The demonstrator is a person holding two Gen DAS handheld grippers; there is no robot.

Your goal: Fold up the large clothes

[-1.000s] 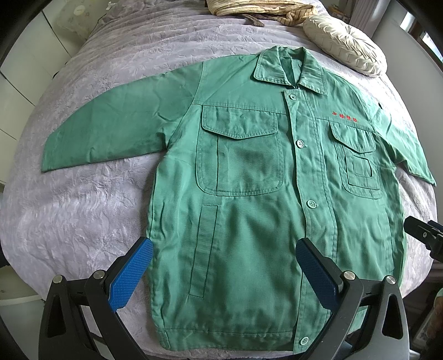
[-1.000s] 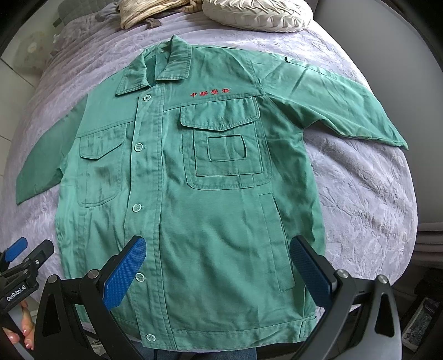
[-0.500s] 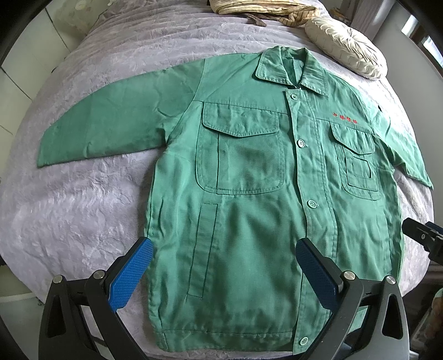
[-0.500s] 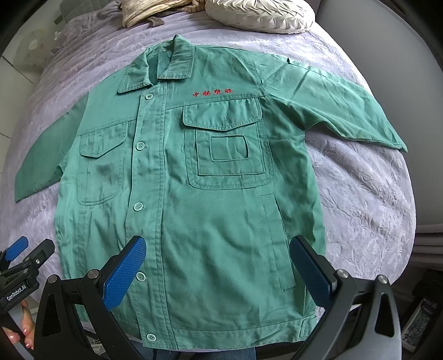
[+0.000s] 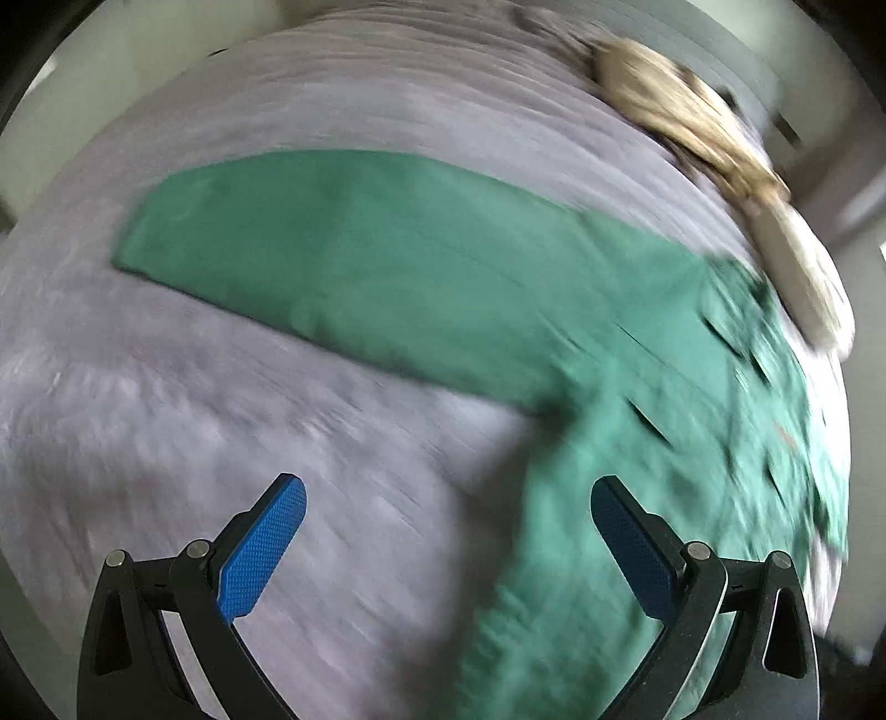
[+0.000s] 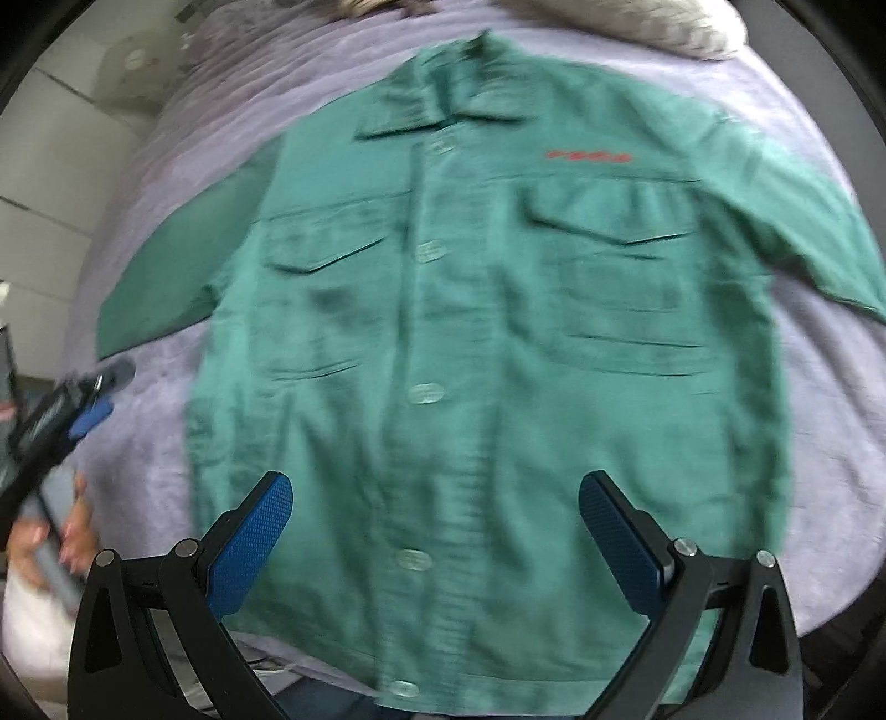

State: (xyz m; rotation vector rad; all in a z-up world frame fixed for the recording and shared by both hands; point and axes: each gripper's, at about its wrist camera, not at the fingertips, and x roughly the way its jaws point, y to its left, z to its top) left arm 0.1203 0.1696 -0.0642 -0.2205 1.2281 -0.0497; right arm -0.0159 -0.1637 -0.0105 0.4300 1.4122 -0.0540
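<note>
A green work jacket [image 6: 476, 332] lies flat and face up on the lilac bedspread [image 6: 830, 421], buttoned, with red lettering on the chest. In the left wrist view its left sleeve [image 5: 354, 255] stretches out to the left across the bed, and the body [image 5: 692, 443] lies at the right. My left gripper [image 5: 448, 531] is open and empty above the bedspread beside the jacket's side edge. It also shows in the right wrist view [image 6: 83, 399], held by a hand at the left. My right gripper [image 6: 434, 526] is open and empty over the jacket's lower front. Both views are blurred.
A beige bundle of cloth [image 5: 681, 116] and a cream cushion [image 5: 803, 277] lie at the head of the bed. The cushion's edge also shows in the right wrist view [image 6: 664, 27]. A pale wall [image 6: 50, 138] stands to the left of the bed.
My left gripper has swung left, off the jacket's front toward the left sleeve. My right gripper has shifted left, so it is now centred over the button placket. Both stay open.
</note>
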